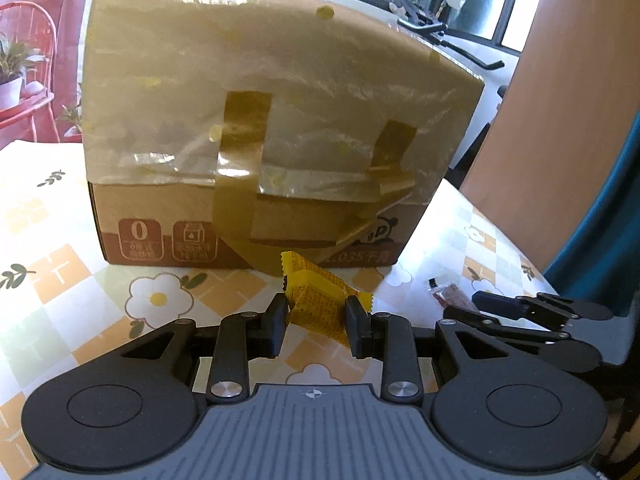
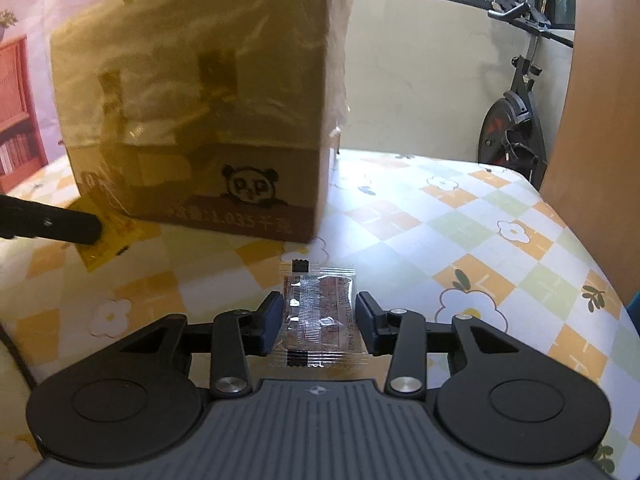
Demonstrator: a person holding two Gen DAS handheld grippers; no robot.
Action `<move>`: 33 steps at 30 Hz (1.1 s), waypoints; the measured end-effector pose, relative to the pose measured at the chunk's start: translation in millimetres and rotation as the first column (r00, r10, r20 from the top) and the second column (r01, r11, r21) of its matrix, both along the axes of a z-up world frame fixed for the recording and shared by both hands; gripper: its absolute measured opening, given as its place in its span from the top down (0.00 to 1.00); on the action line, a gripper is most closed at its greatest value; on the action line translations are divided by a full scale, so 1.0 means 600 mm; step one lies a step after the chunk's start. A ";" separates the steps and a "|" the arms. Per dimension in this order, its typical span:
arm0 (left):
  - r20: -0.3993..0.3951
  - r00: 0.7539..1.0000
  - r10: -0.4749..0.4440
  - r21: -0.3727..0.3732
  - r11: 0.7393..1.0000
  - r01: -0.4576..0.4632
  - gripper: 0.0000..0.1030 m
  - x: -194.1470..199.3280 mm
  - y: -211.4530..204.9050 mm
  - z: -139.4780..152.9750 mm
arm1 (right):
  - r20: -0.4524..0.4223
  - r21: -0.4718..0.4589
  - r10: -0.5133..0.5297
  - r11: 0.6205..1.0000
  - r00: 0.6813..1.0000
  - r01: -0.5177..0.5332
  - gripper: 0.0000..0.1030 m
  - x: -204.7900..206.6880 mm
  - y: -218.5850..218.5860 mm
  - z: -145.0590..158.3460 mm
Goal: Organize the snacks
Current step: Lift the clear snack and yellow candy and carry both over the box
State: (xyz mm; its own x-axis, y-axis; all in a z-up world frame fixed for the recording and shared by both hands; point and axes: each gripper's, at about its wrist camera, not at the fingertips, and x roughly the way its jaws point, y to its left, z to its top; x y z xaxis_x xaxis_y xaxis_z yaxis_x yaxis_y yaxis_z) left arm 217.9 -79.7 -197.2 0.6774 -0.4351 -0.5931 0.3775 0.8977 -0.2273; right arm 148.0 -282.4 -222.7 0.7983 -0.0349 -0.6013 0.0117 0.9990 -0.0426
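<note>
The left tool [image 1: 316, 326] is clenched on a yellow snack packet [image 1: 320, 300]: both pads press the packet's sides, and the packet is tilted, its far end reaching ahead of the fingertips toward the cardboard box [image 1: 256, 128]. Whether the packet's near corner touches the desk [image 1: 52, 240] cannot be told.

The box stands upright on the desk straight ahead of the left tool, close beyond the packet. Its upper part is wrapped in shiny clear film and strips of brown tape; printed icons are seen low on its front, to the left of the tool's line.

The right tool [image 2: 316, 326] is seen with a clear-wrapped snack sachet [image 2: 320, 316] between its fingers. The sachet lies flat on the desk [image 2: 460, 216], its length running along the tool's axis, with black marks at both ends. The left finger appears to meet the sachet's edge, while a thin gap is seen at the right finger; a firm grip is not shown, so the tool is taken as released around it.

In the left wrist view the right tool [image 1: 480, 306] is found to the right and slightly ahead, with the sachet [image 1: 450, 298] beside its tips. In the right wrist view the box [image 2: 200, 112], bearing a panda drawing, stands ahead and to the left, and the left tool's finger [image 2: 52, 224] enters from the left with the yellow packet [image 2: 112, 240] at its tip. An exercise bike [image 2: 516, 112] stands beyond the desk, far to the right.
</note>
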 end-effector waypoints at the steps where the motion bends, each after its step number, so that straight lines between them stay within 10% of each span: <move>1: 0.008 1.000 -0.001 0.000 1.000 0.001 0.69 -0.001 0.001 0.005 | 0.010 -0.001 0.002 1.000 1.000 -0.002 0.59 -0.004 0.003 0.007; 20: 0.302 0.953 -0.003 -0.020 1.000 0.010 0.69 0.018 0.087 0.217 | 0.308 0.028 0.107 0.992 0.945 -0.121 0.59 0.027 0.059 0.236; 33: 0.274 0.958 0.083 -0.040 0.996 -0.075 0.69 0.138 0.096 0.272 | 0.311 0.058 0.144 0.984 0.939 -0.170 0.59 0.172 0.091 0.297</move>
